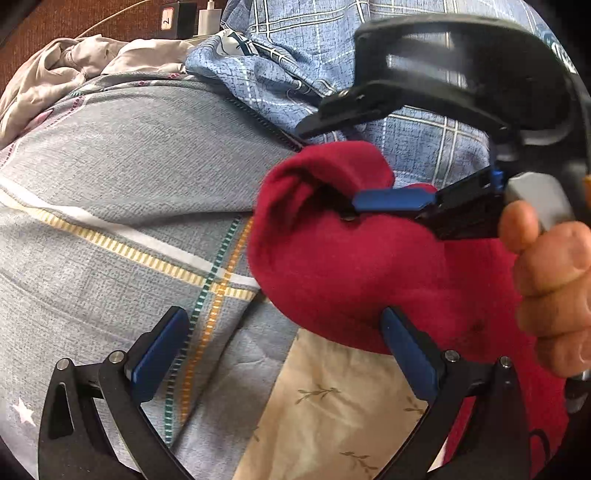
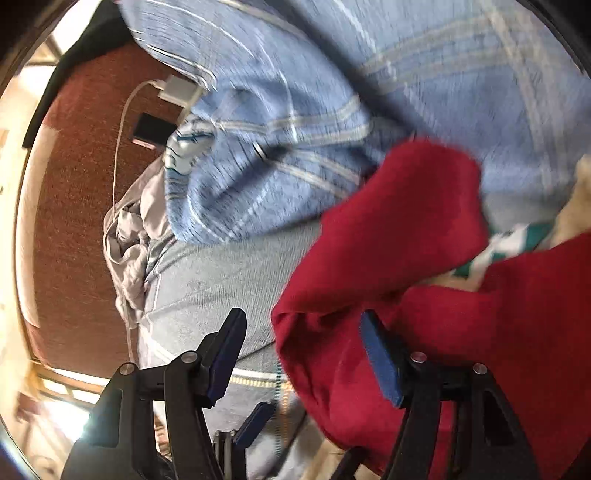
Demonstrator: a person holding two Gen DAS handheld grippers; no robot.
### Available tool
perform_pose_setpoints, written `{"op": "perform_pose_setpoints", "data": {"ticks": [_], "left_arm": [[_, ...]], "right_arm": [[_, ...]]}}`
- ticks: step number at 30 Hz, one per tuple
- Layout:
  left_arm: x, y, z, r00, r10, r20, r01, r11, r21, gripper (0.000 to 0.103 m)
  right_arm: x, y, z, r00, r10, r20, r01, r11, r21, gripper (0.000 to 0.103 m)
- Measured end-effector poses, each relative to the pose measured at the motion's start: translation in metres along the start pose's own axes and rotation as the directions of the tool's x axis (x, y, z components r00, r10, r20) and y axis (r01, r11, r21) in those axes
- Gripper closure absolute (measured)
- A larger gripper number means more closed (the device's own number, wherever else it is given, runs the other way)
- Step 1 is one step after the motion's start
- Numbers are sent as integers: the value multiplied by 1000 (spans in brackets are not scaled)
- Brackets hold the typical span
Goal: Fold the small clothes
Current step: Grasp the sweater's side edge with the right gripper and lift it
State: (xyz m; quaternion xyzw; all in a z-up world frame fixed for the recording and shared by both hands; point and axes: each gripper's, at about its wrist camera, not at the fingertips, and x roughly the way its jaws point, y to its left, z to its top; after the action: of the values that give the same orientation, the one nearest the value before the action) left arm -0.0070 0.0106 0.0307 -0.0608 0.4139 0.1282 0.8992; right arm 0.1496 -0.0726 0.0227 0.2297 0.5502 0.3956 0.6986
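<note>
Spreading wide in the left wrist view, the left tongs (image 1: 284,350) hold nothing: the left blue pad sits over the grey quilt and the right pad (image 1: 406,354) lies against the lower edge of the red garment (image 1: 332,266), with open space between the two. Just beyond them the right tongs (image 1: 354,210) come in from the right, gripped by the person's right hand (image 1: 554,280). One blue-padded finger of these tongs presses across a bunched fold of the red garment; the other finger rises clear of the cloth, so they stand parted, and whether the fold is truly pinched cannot be told.

From the right wrist view, the right tongs (image 2: 299,354) are likewise open, the right pad (image 2: 380,358) pushed into the red garment (image 2: 424,258) while the left pad stays over the grey quilt. A blue pad of the left tongs (image 2: 255,424) shows low between them. This view is blurred.

The red garment lies rumpled on the bed, partly over a grey quilt with yellow, teal and orange stripes (image 1: 122,192) and partly over a cream sheet with a leaf print (image 1: 332,413). Behind it rises a blue plaid pillow (image 1: 424,136), beside crumpled grey cloth (image 1: 48,74). A white charger (image 1: 208,18) and its cable sit against the brown headboard (image 1: 74,18).
</note>
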Motion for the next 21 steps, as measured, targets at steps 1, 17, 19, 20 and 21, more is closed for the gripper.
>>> {"op": "perform_pose_setpoints", "data": {"ticks": [1,17,19,20,21], "left_arm": [[1,0,0,1000,3,-2,-3,1000,5,0],[5,-23,2,1000,-14,-15,15,999,39,0],[-3,-24,3,998,-60,6,60,998,26,0],[-9,-25,3,996,-83,24,82,996,24,0],[-15,-27,2,993,-110,48,108,994,27,0]], "right_arm": [[4,-4,0,1000,2,2,-2,1000,23,37],[-17,-1,18,981,-59,187,63,998,-11,93],[-44,4,12,969,-76,237,87,995,-38,93],[-68,10,6,955,-91,284,113,992,-61,93],[-83,14,1,944,-101,315,129,989,-70,93]]}}
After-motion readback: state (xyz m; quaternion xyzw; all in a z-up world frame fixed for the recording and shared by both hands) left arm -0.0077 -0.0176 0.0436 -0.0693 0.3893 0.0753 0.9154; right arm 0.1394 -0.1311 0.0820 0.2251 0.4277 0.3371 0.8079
